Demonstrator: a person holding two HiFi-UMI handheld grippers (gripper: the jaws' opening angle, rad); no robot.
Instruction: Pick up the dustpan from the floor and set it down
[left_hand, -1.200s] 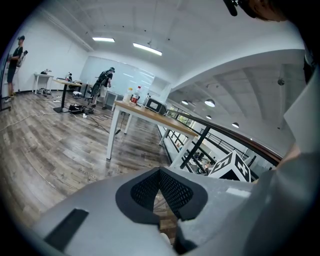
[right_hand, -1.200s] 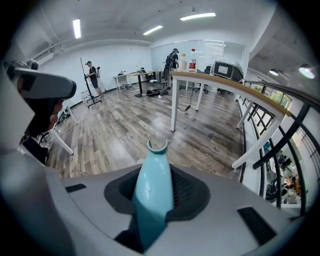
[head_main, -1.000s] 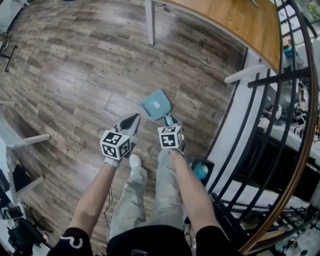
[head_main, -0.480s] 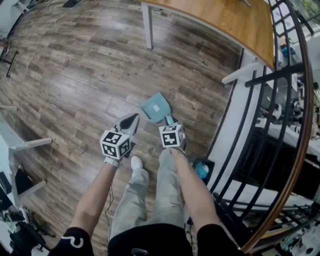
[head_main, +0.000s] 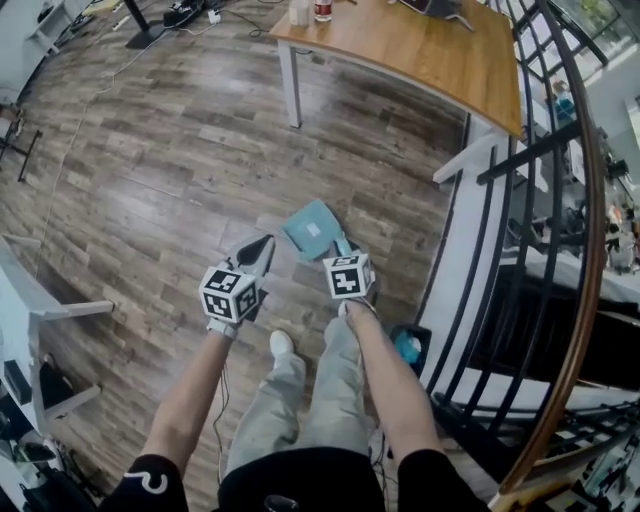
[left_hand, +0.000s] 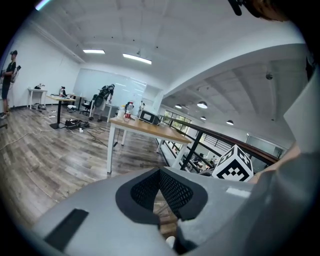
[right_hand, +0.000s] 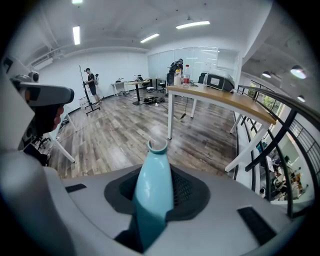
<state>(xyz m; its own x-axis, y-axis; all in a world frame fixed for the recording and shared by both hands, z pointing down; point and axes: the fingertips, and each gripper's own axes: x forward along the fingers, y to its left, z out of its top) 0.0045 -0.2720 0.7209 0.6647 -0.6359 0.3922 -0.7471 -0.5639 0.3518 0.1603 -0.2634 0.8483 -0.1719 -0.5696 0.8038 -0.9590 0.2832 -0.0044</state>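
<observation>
The teal dustpan (head_main: 310, 228) hangs just above the wooden floor, in front of the person's legs. Its handle (right_hand: 152, 185) runs between the jaws of my right gripper (head_main: 341, 252), which is shut on it. In the right gripper view only the handle shows, its ringed end pointing away; the pan is out of that view. My left gripper (head_main: 258, 248) hovers a little to the left of the dustpan, apart from it. In the left gripper view its black pads (left_hand: 172, 192) meet at the tips with nothing between them.
A wooden table (head_main: 420, 50) on white legs stands ahead, with bottles (head_main: 320, 10) on it. A black railing (head_main: 500, 230) runs along the right. White shelving (head_main: 50, 300) is at the left. A blue object (head_main: 403, 343) lies by the railing, near the person's shoe (head_main: 281, 345).
Both grippers have risen, and the dustpan has come up with the right one. The head view now takes in more of the table.
</observation>
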